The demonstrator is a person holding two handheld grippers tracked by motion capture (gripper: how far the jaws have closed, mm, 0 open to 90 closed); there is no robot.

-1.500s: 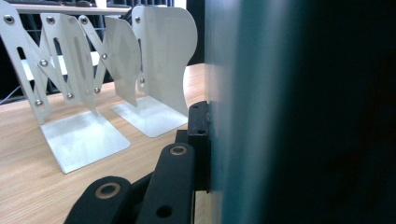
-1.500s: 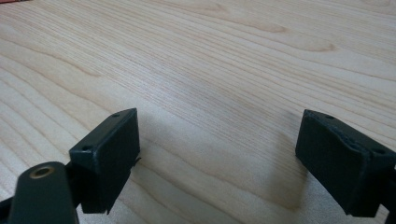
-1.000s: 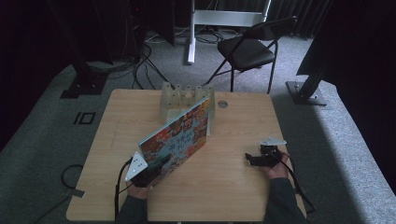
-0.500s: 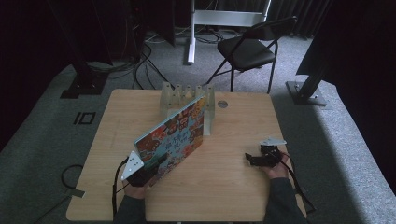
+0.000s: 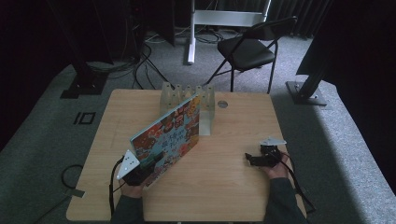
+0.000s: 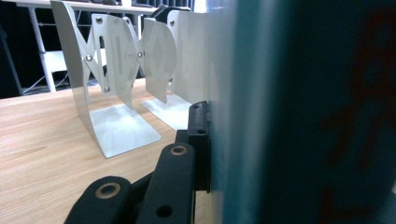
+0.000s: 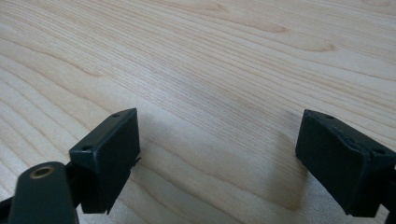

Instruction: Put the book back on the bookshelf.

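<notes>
you can't read any text here. the picture book cover carries large characters, too blurred to make out.

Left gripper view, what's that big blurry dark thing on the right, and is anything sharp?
Left gripper view: the book sits too close, so it blurs; the metal rack stays sharp. High view: its colourful cover reads clearly, the surroundings dark.
</notes>
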